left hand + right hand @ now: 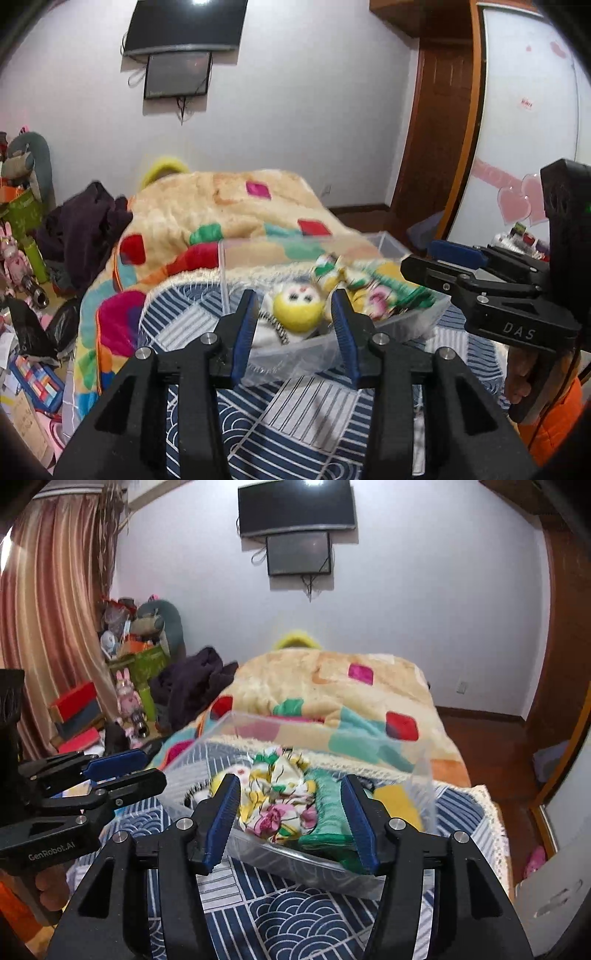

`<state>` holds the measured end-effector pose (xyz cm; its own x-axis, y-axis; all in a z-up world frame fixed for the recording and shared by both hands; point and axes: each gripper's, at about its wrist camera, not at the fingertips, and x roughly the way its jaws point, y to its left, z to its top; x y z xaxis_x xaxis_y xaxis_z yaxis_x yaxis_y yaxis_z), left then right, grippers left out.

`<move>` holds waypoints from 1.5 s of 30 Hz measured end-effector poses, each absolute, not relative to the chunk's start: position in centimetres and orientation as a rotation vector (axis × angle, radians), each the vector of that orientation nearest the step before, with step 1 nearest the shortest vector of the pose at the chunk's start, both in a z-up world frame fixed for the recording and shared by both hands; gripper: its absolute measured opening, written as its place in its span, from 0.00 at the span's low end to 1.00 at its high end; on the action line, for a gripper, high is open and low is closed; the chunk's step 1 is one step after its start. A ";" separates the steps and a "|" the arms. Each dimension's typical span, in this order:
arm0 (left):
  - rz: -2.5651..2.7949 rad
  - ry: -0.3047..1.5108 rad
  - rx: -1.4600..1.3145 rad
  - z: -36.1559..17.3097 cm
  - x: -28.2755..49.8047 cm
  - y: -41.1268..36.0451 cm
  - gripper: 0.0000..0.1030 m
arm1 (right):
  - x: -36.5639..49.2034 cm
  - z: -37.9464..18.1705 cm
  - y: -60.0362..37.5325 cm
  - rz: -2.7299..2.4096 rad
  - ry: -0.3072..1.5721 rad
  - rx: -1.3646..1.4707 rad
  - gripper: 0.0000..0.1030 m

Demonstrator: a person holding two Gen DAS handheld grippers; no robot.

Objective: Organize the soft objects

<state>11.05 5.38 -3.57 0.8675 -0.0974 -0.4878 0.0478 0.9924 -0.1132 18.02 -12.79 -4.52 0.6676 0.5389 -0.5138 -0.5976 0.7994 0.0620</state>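
Observation:
A clear plastic bin (280, 356) (295, 864) sits on the blue patterned bedspread. In it lie a yellow-headed doll (297, 308), a floral cloth (369, 291) (275, 801), a green cloth (327, 812) and a yellow one (397, 803). My left gripper (295, 325) is open and empty, its fingers astride the doll, just before the bin's near wall. My right gripper (290, 812) is open and empty, framing the floral and green cloths. Each gripper shows in the other's view, the right gripper (439, 266) and the left gripper (125, 768).
A colourful fleece blanket (229, 225) (332, 698) is heaped behind the bin. Dark clothes (81, 225) (192, 686) lie to its left. Plush toys and boxes (136, 657) crowd the left floor. A wooden door (439, 122) and wardrobe stand right.

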 end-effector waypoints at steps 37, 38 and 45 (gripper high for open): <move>-0.009 0.196 -0.036 4.6 2.6 1.8 1.00 | 10.2 2.0 -18.6 0.599 0.224 0.002 1.00; -0.008 0.195 -0.038 4.6 2.6 1.8 1.00 | 10.2 2.1 -18.5 0.598 0.221 0.002 1.00; -0.012 0.197 -0.039 4.7 2.4 1.5 1.00 | 10.2 2.1 -18.5 0.600 0.219 0.002 1.00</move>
